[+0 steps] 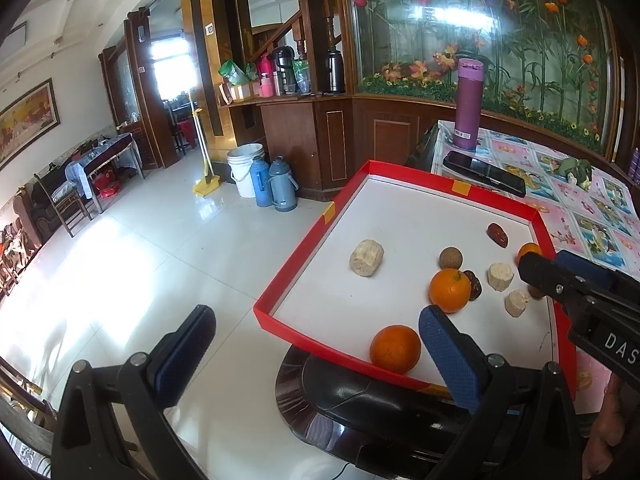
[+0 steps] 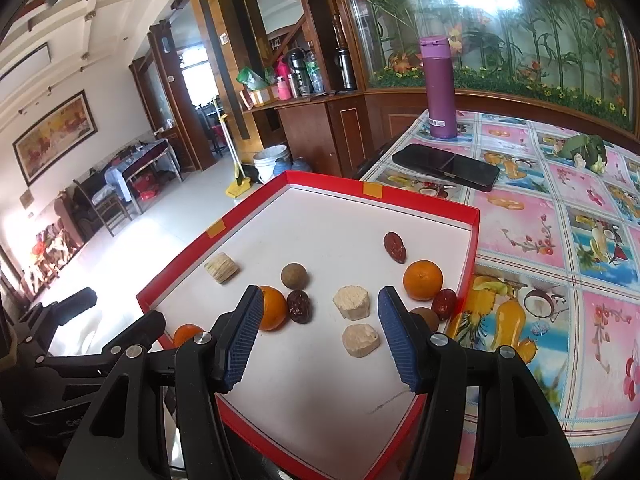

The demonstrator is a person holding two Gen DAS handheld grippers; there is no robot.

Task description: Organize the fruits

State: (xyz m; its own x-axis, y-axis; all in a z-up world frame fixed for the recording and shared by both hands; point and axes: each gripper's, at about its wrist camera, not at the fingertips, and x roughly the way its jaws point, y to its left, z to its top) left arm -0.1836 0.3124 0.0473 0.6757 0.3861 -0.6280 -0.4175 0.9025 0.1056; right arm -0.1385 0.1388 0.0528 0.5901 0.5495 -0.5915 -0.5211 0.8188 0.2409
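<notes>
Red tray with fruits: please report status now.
Left tongs open, empty. Right tongs open, empty, above pale cut chunks. Round oranges, dark dates, brown balls loose in red-walled tray. Nothing in the way.

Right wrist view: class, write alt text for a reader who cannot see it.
An open right gripper hovers over a red-rimmed white tray of oranges, dark dates and pale cut chunks. Behind it, a phone and purple flask sit on a floral tablecloth.

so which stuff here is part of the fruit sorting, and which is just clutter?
Job:
- red tray
- oranges
- red dates
- pale sugarcane-like chunks
- brown round fruit

Lying about:
- purple flask
- black phone
- green vegetable
</notes>
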